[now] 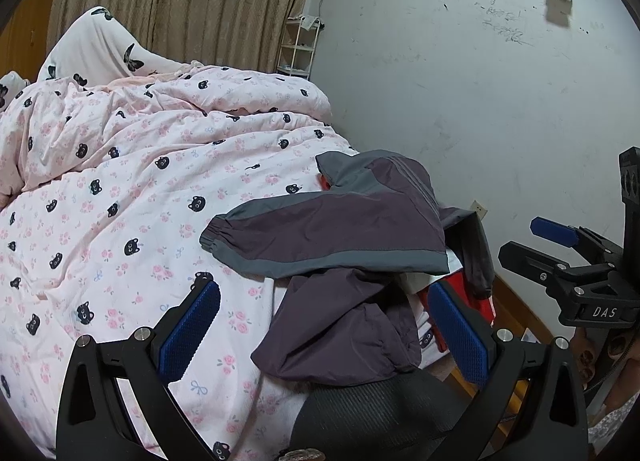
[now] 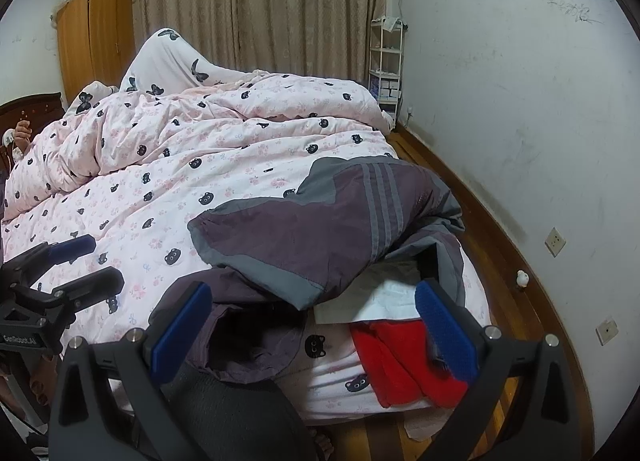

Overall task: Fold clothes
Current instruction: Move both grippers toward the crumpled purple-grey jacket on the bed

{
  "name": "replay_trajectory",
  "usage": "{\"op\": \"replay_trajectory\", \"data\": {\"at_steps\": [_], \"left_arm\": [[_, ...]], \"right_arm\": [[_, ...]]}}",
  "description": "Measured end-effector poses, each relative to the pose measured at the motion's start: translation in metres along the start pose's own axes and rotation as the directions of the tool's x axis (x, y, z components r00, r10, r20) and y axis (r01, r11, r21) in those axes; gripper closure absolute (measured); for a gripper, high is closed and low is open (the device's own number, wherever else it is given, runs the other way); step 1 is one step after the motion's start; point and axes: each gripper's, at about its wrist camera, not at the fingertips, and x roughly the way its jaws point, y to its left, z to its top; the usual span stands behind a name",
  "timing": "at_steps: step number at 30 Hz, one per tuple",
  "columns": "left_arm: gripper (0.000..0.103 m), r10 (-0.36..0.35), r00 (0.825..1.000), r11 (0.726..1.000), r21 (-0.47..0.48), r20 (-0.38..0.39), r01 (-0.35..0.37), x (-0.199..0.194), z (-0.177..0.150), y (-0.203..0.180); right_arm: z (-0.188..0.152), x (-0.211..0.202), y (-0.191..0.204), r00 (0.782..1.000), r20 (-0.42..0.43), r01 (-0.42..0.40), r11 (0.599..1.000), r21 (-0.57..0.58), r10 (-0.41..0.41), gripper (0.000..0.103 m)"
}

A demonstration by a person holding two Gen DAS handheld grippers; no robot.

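A purple and grey jacket (image 1: 336, 237) lies crumpled at the near right corner of the bed (image 1: 120, 189), one sleeve stretched left; it also shows in the right wrist view (image 2: 320, 229) with three grey stripes. A red garment (image 2: 400, 361) and a white one (image 2: 380, 297) lie under and beside it. My left gripper (image 1: 320, 337) is open and empty, hovering just before the jacket's near edge. My right gripper (image 2: 316, 333) is open and empty over the jacket's near edge; it also shows at the right of the left wrist view (image 1: 548, 245).
A pink quilt with black cat faces (image 2: 200, 149) covers the bed, bunched at the far side. A wooden floor (image 2: 500, 245) runs along the white wall (image 2: 520, 101) on the right. A white shelf (image 2: 386, 61) and a wooden wardrobe (image 2: 96, 37) stand at the back.
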Motion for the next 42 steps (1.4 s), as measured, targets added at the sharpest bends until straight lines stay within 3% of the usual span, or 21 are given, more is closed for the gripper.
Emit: {"op": "replay_trajectory", "data": {"at_steps": [42], "left_arm": [[0.000,0.011,1.000,1.000,-0.013,-0.022,-0.011,0.018,0.011,-0.003]], "right_arm": [[0.003,0.016,-0.009,1.000,0.001,0.008,1.000,0.000,-0.008,0.000]]}}
